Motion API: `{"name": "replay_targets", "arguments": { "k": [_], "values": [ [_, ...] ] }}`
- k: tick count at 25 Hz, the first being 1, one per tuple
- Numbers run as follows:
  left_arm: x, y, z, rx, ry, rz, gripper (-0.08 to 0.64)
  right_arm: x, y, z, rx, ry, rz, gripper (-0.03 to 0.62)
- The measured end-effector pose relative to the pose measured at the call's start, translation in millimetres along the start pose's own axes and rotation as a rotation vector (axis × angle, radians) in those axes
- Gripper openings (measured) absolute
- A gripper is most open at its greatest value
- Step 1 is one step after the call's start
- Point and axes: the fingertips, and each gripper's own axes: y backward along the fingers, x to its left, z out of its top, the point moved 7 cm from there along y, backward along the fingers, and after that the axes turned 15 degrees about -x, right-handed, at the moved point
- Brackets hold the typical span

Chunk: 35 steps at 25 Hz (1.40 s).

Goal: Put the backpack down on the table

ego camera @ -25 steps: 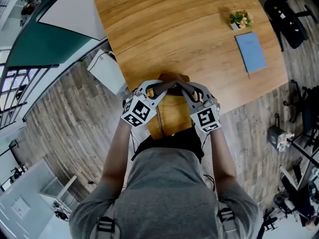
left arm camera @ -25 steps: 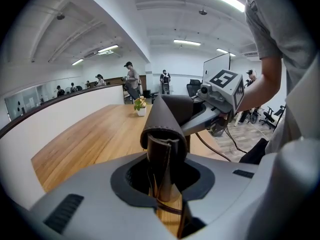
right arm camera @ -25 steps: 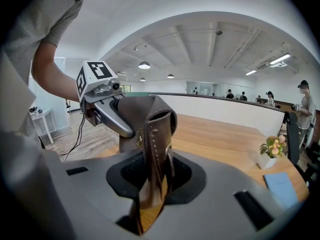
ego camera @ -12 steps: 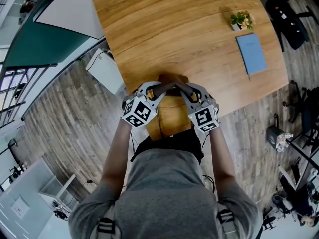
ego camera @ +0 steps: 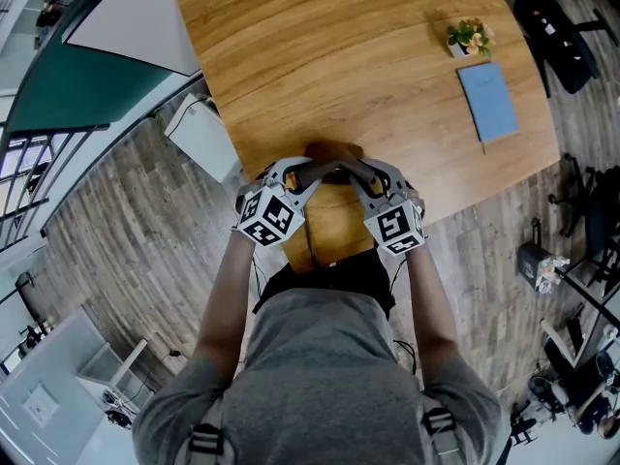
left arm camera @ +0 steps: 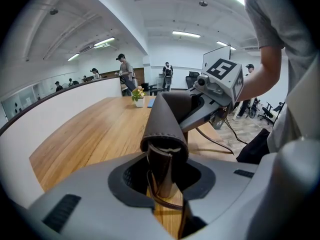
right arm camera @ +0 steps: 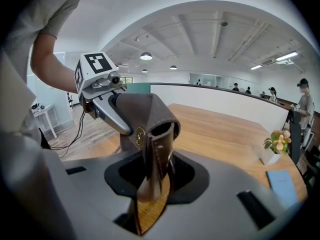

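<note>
Two tongs on one handle [left arm camera: 165, 129]. Left tongs [left arm camera: 165, 191] are sitting narrow, clamping the brown leather loop. Right tongs [right arm camera: 152, 186] are just easing open. The loop is standing between the jaws with dark gaps showing either side, so I'm reading that grip as going slack.

Backpack [ego camera: 334, 229] is sitting at the near edge of the counter [ego camera: 320, 56], right against my torso, with the handle arching up between both tongs. Head view is showing the tan body reaching past the edge line toward me. Can't tell if the base is fully seated on the wood.

Risks I'm seeing:
- Base overhanging: with both sides letting go, the bag is likely tipping back toward me and dropping to the floor [ego camera: 116, 240].
- Uneven release: with the right side opening while the left is clamping, the load is going onto one side, and the bag is likely twisting or leaning left.
- Snag: the loop is folded inside the jaws and a thin cord [left arm camera: 170, 204] is trailing in the left gap, so pulling back could be dragging the bag off the edge.

Plant pot [ego camera: 467, 37] and blue notebook [ego camera: 487, 100] are sitting well apart at far right, not a factor.
</note>
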Motion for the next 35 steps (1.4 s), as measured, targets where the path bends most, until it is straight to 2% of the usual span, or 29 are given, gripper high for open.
{"name": "replay_targets", "arguments": {
  "k": [6, 10, 18, 21, 27, 31, 35],
  "values": [
    [1, -2, -1, -0.018, 0.046, -0.013, 0.146, -2, -2, -2, -0.011, -0.032, -0.016, 0.126],
    [1, -3, -1, -0.016, 0.045, -0.004, 0.173, -2, -3, -3, -0.019, -0.045, -0.031, 0.160],
    [4, 2, -5, -0.022, 0.060, 0.047, 0.246, -5, 2, 0, -0.032, -0.045, -0.106, 0.233],
    [6, 4, -4, -0.030, 0.060, 0.066, 0.256, -6, 10, 5, -0.056, -0.070, -0.131, 0.241],
    [11, 14, -4, -0.043, 0.081, 0.111, 0.281, -9, 31, 11, -0.113, -0.142, -0.200, 0.239],
    [8, 27, -3, -0.050, 0.084, 0.130, 0.281, -5, 44, 14, -0.124, -0.148, -0.239, 0.234],
    [2, 41, -2, -0.062, 0.077, 0.145, 0.281, 2, 58, 18, -0.146, -0.139, -0.279, 0.182]
  ]
}}
